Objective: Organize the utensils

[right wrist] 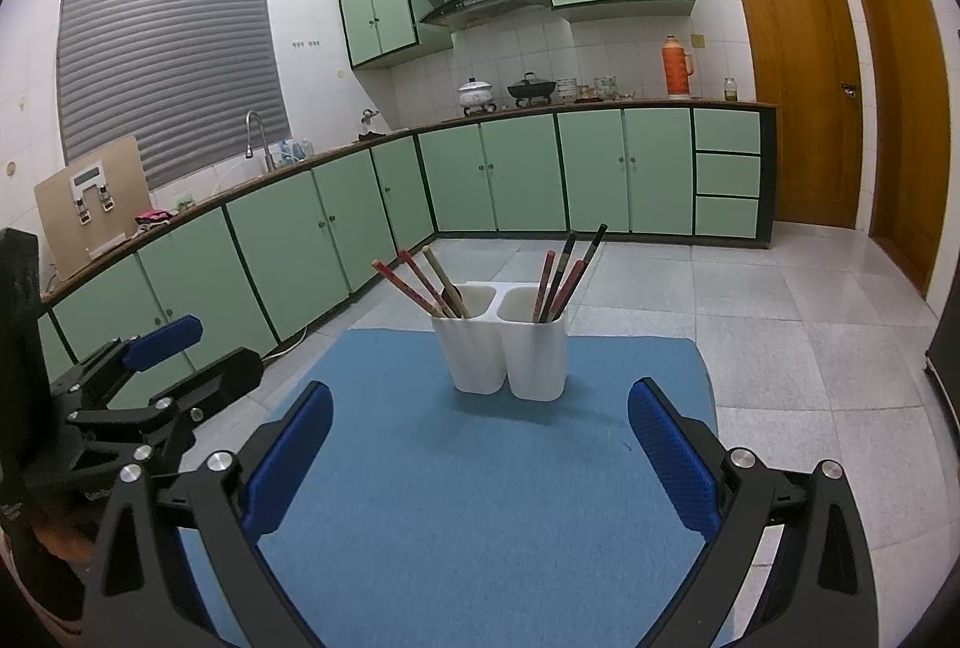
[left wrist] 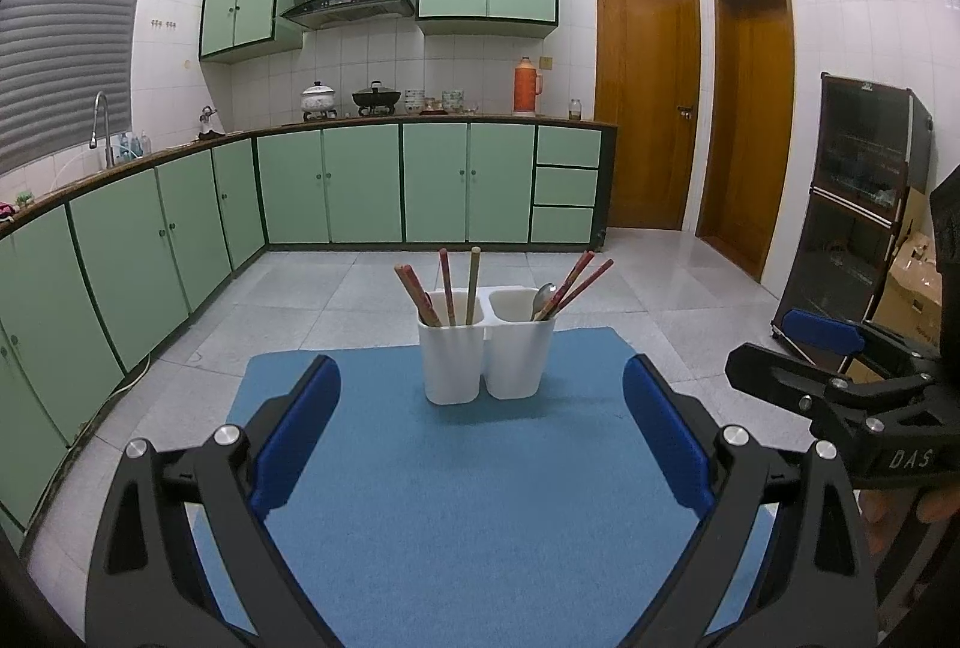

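Observation:
A white two-compartment holder stands upright toward the far side of a blue mat. In the left wrist view its left compartment holds three chopsticks, and its right one holds a metal spoon with more chopsticks. My left gripper is open and empty, short of the holder. My right gripper is also open and empty, hovering over the mat's near half beside the left one.
Beyond the mat's far edge lies grey tile floor. Green base cabinets run along the left and back walls. Two wooden doors stand at the back right, and a dark glass-front cabinet with cardboard boxes at the right.

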{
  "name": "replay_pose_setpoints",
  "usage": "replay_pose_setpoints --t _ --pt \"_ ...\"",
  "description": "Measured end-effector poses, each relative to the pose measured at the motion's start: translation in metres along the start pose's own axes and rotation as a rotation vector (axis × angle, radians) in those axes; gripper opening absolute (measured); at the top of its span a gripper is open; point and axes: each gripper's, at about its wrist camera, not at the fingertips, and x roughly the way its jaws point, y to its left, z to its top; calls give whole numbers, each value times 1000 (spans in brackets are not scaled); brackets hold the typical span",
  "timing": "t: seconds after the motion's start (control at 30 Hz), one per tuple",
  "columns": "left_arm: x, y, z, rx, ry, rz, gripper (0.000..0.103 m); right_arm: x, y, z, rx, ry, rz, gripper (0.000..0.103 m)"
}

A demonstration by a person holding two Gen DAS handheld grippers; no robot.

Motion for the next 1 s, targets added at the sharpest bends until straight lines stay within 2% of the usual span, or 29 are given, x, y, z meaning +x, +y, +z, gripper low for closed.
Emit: replay_pose_setpoints --t 1.0 --pt "0 1 0 -9 -1 8 92 2 1 0 0 3 0 97"
